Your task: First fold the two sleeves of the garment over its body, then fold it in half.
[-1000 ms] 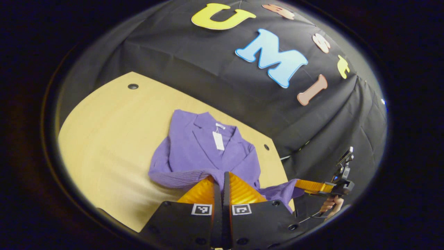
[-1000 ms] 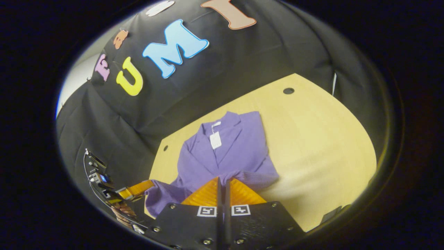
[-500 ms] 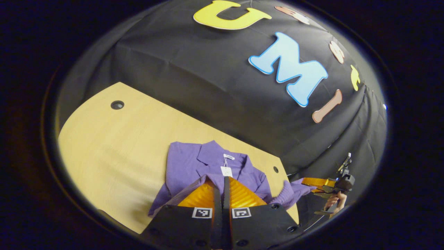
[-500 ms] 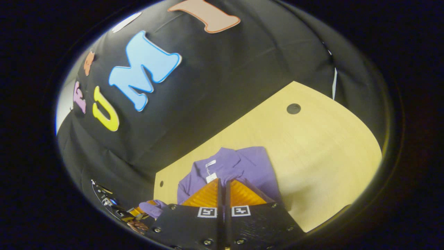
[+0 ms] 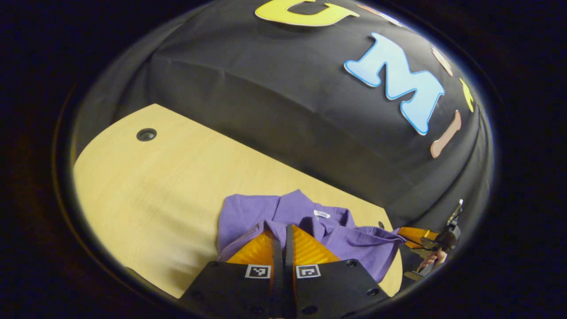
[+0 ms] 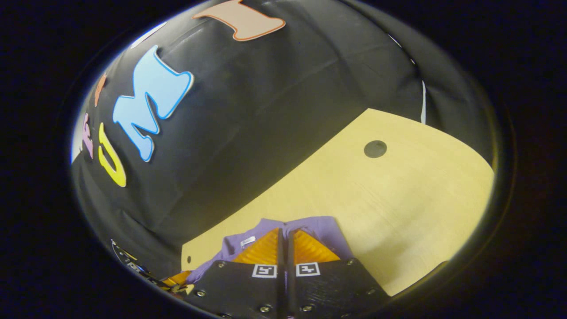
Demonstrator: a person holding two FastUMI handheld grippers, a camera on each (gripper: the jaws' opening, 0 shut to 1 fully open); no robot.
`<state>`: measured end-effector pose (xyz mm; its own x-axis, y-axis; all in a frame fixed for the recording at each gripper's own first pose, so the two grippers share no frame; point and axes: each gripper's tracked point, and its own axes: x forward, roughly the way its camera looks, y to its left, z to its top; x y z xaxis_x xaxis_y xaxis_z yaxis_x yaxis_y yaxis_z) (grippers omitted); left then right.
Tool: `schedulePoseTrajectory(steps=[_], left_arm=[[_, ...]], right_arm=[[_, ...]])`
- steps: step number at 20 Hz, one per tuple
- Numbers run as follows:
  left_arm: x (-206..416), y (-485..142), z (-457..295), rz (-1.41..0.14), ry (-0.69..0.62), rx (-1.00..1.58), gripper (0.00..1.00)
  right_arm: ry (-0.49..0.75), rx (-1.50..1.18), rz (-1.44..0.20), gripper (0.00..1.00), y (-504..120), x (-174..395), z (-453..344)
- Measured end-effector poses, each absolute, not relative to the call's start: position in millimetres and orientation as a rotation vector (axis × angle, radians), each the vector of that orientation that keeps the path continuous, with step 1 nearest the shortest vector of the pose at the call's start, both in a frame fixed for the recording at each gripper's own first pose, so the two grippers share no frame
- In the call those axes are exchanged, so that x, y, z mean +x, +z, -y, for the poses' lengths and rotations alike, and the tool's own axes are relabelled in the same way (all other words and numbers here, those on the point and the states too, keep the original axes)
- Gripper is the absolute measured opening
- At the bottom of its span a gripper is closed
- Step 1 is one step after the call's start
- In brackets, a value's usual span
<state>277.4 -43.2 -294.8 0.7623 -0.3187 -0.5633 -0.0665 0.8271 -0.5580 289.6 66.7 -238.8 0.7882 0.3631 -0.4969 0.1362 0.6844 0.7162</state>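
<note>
Folding the garment (image 5: 283, 215) in half is the step in hand, judging by how the hem is lifted toward the collar. In the left gripper view the left gripper (image 5: 283, 230) has its orange fingers pressed together on purple cloth just ahead of their tips. Off to its right, the right gripper (image 5: 414, 235) grips the other corner, with the cloth stretched between the two. In the right gripper view the right gripper's fingers are likewise closed on the purple fabric, and the collar lies just in front of them.

The garment rests on the table (image 5: 146, 186), directly ahead of and beneath both tools, near the table's far edge and the booth wall.

To do this well, both corners should probably travel forward together at equal height, so the folded edge stays straight. Keeping the span between the tools lightly taut would stop the middle sagging or bunching. The hem should be lowered just short of the collar before the fingers let go, since the knit looks soft and may slide.

A small white label (image 5: 322, 214) sits inside the collar; its writing is too small to read.
</note>
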Motion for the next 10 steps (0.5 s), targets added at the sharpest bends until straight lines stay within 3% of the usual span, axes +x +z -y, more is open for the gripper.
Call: schedulePoseTrajectory(steps=[7,8,9,10], left_arm=[[279,-310,49,-0.704,-0.101,-0.533,0.1],[279,-306,49,-0.698,-0.101,-0.531,0.05],[277,-300,50,-0.686,-0.096,-0.524,0.17],[274,-294,50,-0.676,-0.093,-0.509,0.24]], right_arm=[[0.084,0.675,-0.665,0.05,-255,284,-61],[0.09,0.655,-0.656,0.05,-253,280,-60],[0.093,0.632,-0.654,0.12,-249,277,-59],[0.105,0.613,-0.65,0.19,-243,272,-59]])
